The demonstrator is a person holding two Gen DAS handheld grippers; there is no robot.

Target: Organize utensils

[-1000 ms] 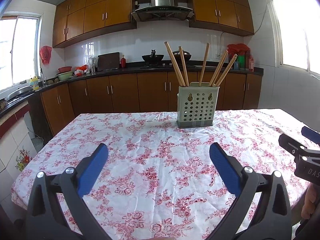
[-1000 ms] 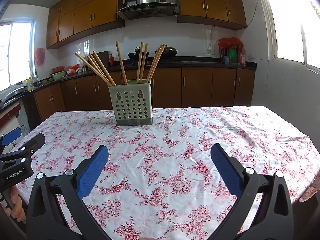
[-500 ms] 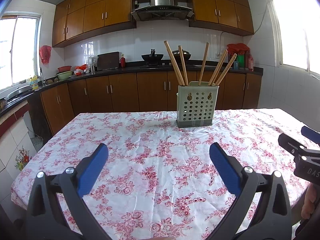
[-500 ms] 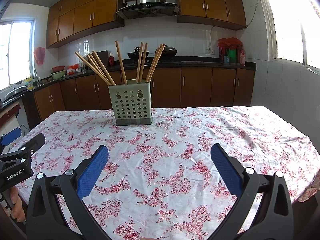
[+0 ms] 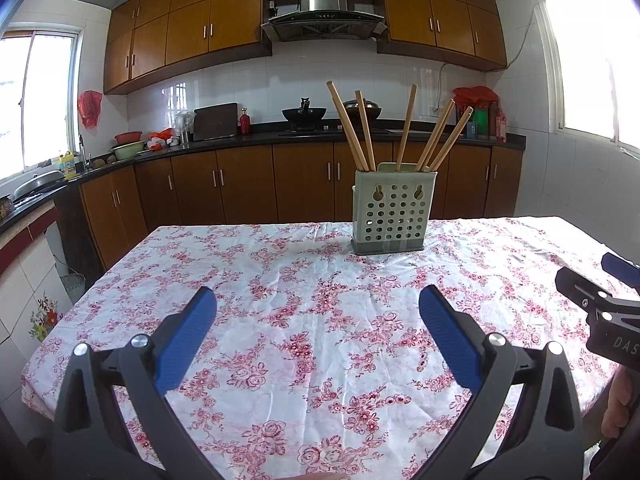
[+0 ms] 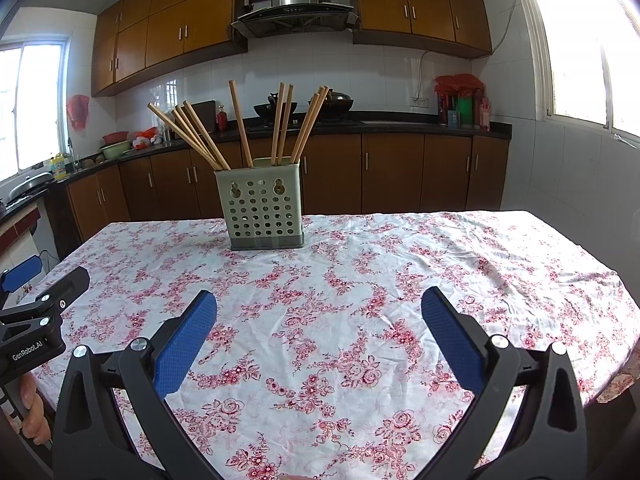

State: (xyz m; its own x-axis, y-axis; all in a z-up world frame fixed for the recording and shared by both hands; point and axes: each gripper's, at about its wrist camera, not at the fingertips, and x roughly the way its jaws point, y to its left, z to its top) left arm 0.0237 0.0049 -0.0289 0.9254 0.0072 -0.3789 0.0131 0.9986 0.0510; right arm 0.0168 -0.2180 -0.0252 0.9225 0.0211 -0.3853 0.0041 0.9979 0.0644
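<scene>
Jaws of the left gripper (image 5: pixel 318 310) stand spread wide with nothing between them, hovering low over the surface draped in a white cloth with red flowers (image 5: pixel 280 280). Seen from the left wrist, the pale green perforated plastic utensil holder (image 5: pixel 393 213) stands upright well beyond the blue pads, towards the far edge, with the bundle of wooden chopsticks (image 5: pixel 400 128) fanning out of its top. Against the earlier frames the holder sits at almost the same spot in this view, so the left gripper has barely shifted. Nearer than the holder and to its right, the right gripper's black finger shows at the picture's edge.

From the right wrist, the right gripper (image 6: pixel 319 310) is likewise spread and empty, and the holder (image 6: pixel 262 206) stands ahead and somewhat left of its pads, chopsticks (image 6: pixel 240 128) leaning in several directions inside it. This view too is nearly unchanged over the last second. No loose utensil lies on the cloth around the holder, so the sorting looks finished, and both grippers appear to be idling clear of it.
</scene>
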